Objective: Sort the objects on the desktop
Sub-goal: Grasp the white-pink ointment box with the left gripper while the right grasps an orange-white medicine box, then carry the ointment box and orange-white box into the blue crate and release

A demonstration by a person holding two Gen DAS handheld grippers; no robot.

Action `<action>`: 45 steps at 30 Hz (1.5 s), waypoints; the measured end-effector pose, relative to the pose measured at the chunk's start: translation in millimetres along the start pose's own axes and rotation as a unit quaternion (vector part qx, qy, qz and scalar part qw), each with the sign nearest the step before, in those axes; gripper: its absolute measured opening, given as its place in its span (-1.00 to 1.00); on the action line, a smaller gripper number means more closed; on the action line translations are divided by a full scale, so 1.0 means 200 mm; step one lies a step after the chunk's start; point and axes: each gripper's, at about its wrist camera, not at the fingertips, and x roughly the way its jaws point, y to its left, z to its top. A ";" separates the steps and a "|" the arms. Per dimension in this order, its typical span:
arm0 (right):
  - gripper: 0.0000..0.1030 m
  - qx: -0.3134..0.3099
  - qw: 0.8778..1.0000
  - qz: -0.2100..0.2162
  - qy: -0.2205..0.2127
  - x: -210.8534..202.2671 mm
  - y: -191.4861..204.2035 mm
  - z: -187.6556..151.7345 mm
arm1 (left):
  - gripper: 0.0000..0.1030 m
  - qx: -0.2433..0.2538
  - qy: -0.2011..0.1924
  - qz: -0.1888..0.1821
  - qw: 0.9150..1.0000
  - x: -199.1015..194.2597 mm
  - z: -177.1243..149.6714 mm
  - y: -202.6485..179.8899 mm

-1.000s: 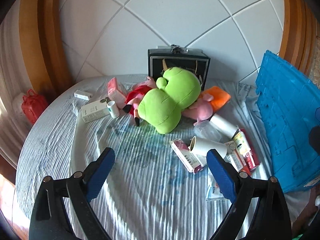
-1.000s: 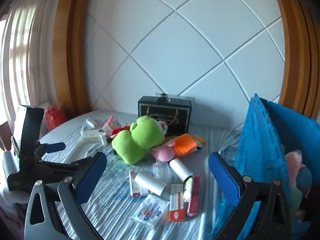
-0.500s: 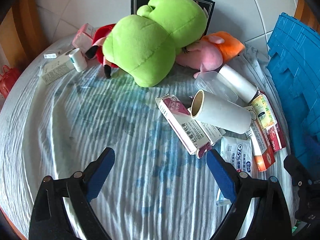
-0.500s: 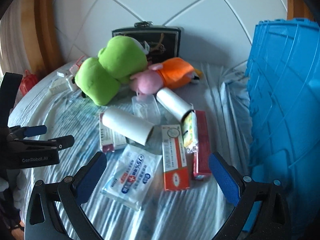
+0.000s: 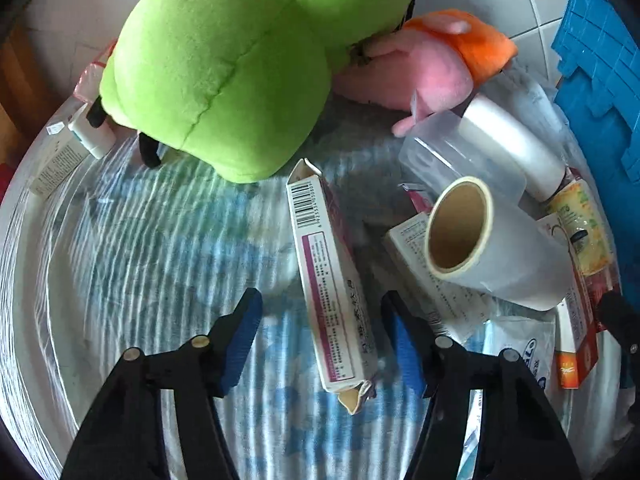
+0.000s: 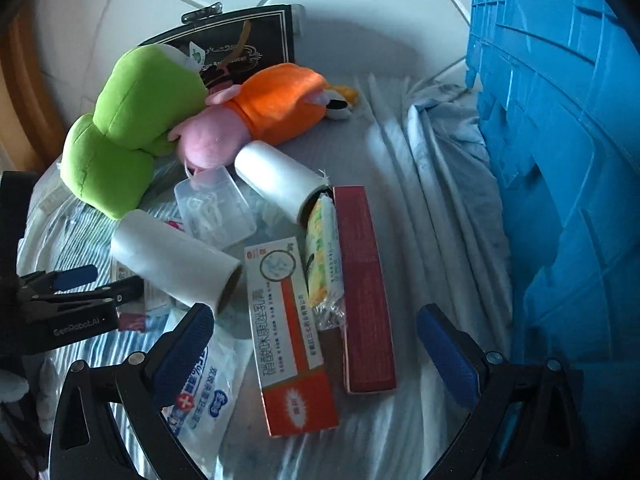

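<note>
Left wrist: left gripper (image 5: pixel 322 322) straddles box (image 5: pixel 330 286).

A white diamond-quilted padded wall (image 6: pixel 168 8) rose behind the striped pale cloth-covered surface (image 5: pixel 152 248), wooden trim (image 6: pixel 24 92) at its left.

Daylight stripes the bedsheet (image 5: pixel 132 248) in the left view; the right view is dimmer and bluish. Edges bend and darken; slight blur.

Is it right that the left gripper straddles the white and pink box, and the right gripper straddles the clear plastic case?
Not quite. The right gripper straddles the orange and white box, as the right wrist view shows; the clear case lies further off. The left gripper does straddle the white and pink box.
</note>
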 end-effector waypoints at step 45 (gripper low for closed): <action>-0.21 -0.063 0.997 0.041 0.015 -0.32 0.24 -0.03 | -0.45 0.020 -0.078 -0.041 0.996 -0.62 -0.19 0.07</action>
